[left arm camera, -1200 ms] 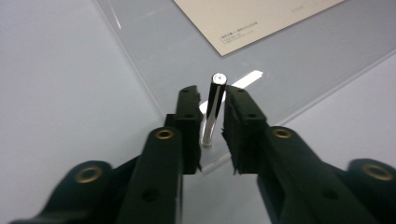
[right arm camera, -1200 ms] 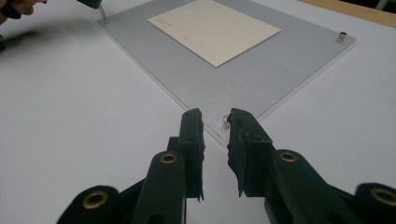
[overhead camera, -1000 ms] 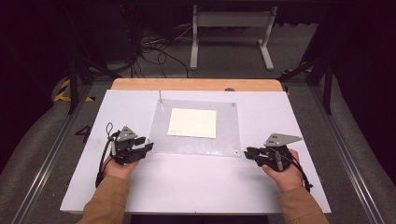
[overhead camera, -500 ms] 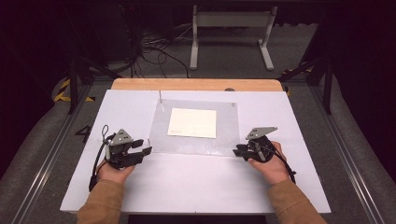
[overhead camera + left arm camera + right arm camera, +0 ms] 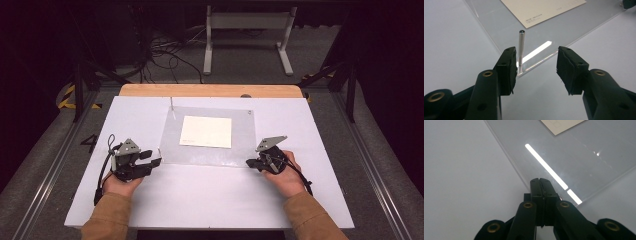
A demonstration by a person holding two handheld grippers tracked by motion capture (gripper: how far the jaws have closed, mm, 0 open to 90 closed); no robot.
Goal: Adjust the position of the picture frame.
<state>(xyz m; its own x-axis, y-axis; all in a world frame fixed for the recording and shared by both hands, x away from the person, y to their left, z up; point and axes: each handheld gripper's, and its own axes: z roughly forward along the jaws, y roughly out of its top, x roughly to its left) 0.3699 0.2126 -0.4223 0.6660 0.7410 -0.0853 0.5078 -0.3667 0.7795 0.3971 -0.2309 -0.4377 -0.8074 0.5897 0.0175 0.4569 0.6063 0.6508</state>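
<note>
White table (image 5: 210, 200), left tool (image 5: 536, 65) half-open beside pin (image 5: 521, 47).

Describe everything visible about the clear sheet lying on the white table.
The clear sheet looks like rigid transparent plastic, rectangular, lying flat on the white table. A cream card with small print rests on it. Thin metal posts stand upright at corners. The right gripper, jaws shut, sits at its near right corner; the left gripper, jaws open, flanks the near left post. Glare streaks cross its surface.
</note>
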